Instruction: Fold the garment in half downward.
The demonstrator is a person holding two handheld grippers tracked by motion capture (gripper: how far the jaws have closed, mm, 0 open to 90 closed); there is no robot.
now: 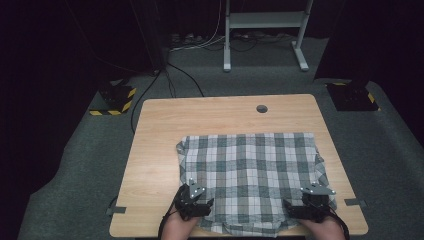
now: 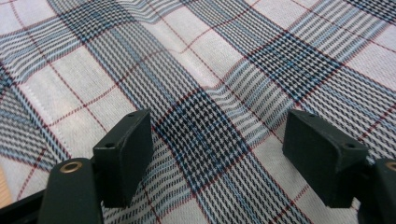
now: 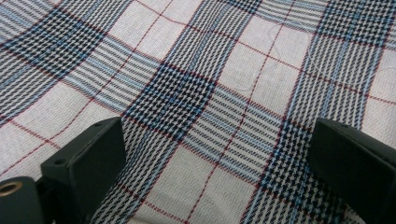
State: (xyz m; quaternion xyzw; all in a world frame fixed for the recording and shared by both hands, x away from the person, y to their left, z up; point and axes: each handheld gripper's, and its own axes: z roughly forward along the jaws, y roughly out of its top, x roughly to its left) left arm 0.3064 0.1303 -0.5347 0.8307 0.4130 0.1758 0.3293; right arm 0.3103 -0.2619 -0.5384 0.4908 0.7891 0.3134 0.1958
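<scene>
A plaid cloth (image 1: 250, 170) in white, dark green and red lines lies spread over the near half of the wooden table (image 1: 165, 130). My left gripper (image 1: 196, 199) is over the cloth's near left corner; my right gripper (image 1: 311, 202) is over its near right corner. In the left gripper view the plaid cloth (image 2: 201, 79) lies flat below the left gripper (image 2: 218, 156), whose jaws stand apart with nothing pinched. In the right gripper view the right gripper (image 3: 219, 172) hovers wide apart over the plaid cloth (image 3: 196, 88), which has a loose thread on it.
A round cable hole (image 1: 261, 108) sits near the table's far edge. Beyond the table stands a white desk frame (image 1: 265, 30) with cables on the floor. Yellow-and-black striped bases (image 1: 116, 97) stand on the floor at both far corners.
</scene>
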